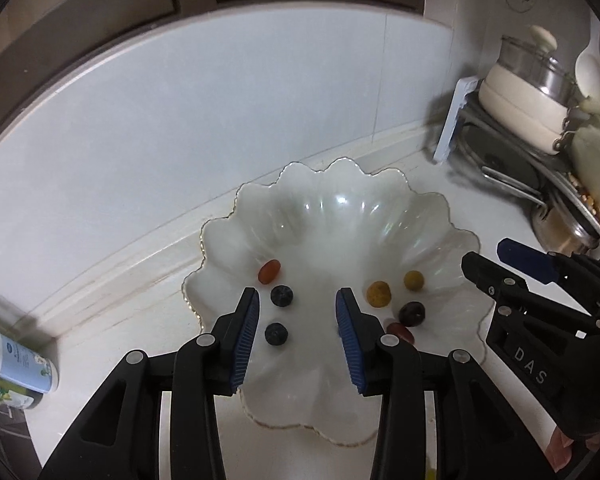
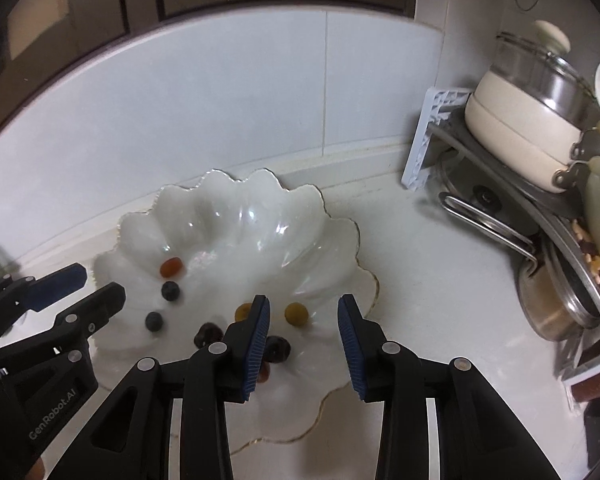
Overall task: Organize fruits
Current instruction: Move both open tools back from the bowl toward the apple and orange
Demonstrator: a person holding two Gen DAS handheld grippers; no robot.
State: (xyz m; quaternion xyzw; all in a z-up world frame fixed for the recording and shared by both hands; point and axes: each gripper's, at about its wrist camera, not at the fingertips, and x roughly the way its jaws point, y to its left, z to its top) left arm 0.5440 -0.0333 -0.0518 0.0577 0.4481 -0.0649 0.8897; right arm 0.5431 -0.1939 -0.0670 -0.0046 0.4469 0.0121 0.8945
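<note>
Both grippers hang over the scalloped white dish (image 1: 260,216); left gripper (image 1: 298,300) has its jaws parted with nothing between them, right gripper (image 2: 304,312) the same, empty gap over the dish's near-right rim.

Fruit is all in the dish, loosely split; left cluster: orange-red tomato (image 1: 269,271) and two blueberries (image 1: 281,295) (image 1: 276,334); right cluster: two yellow berries (image 1: 378,293) (image 1: 413,280), a dark cherry (image 1: 411,313), a red piece (image 1: 401,330) half hidden behind the left gripper's right finger; the right wrist view shows a second dark cherry (image 2: 278,349) tucked against the right gripper's left finger, so the count differs per view.

Risks as I see them:
- everything here is small and round on glossy glaze; a nudge from a finger going in would likely roll a berry across and mix the groups
- blueberries and cherries are soft; a hard pinch could crush or squirt them out sideways
- the two grippers sit close over one dish; reaching for neighbouring fruit at once invites a clash
- the dish looks light and stands near the pot rack (image 2: 452,184); a push on the wavy rim could tip or slide it; can't tell how stable its foot is
- fruit hidden under fingers means a blind grab may miss
</note>
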